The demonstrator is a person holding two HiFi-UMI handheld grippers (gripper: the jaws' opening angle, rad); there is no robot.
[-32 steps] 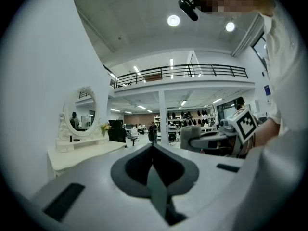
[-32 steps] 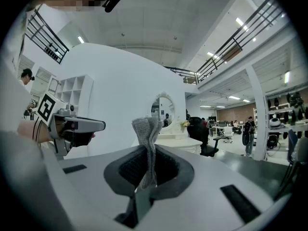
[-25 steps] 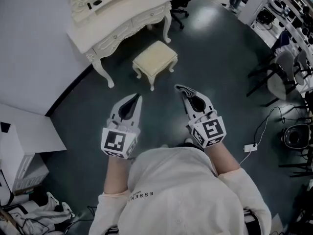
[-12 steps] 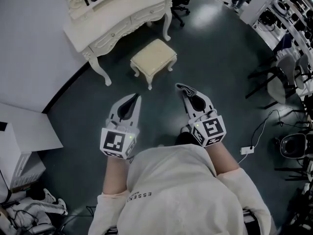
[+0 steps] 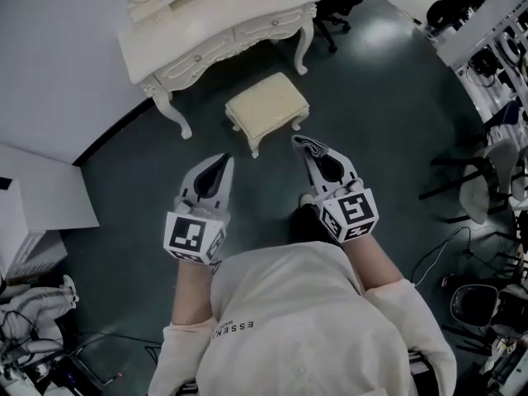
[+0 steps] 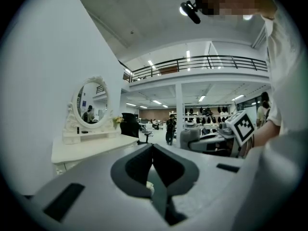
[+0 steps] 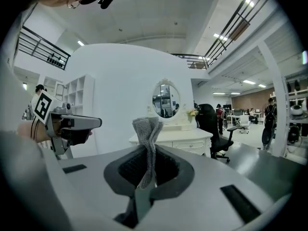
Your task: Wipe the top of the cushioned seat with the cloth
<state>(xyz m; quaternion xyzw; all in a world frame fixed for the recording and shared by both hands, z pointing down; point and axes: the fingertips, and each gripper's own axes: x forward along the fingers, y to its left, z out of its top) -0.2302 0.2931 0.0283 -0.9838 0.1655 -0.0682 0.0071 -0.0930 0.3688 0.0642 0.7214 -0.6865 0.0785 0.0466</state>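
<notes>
R gripper (image 5: 308, 150) is clenched on a folded grey cloth (image 7: 147, 134), which sticks out past the jaw tips. L gripper (image 5: 223, 162) has jaws pressed together w/ nothing between; a pale speck shows behind them, maybe the seat, too blurred to tell. Both hang side by side, apart, over the dark floor (image 5: 371, 97). The cushioned seat (image 5: 267, 106) stands just beyond them, near a white dressing table (image 5: 214, 19).
</notes>
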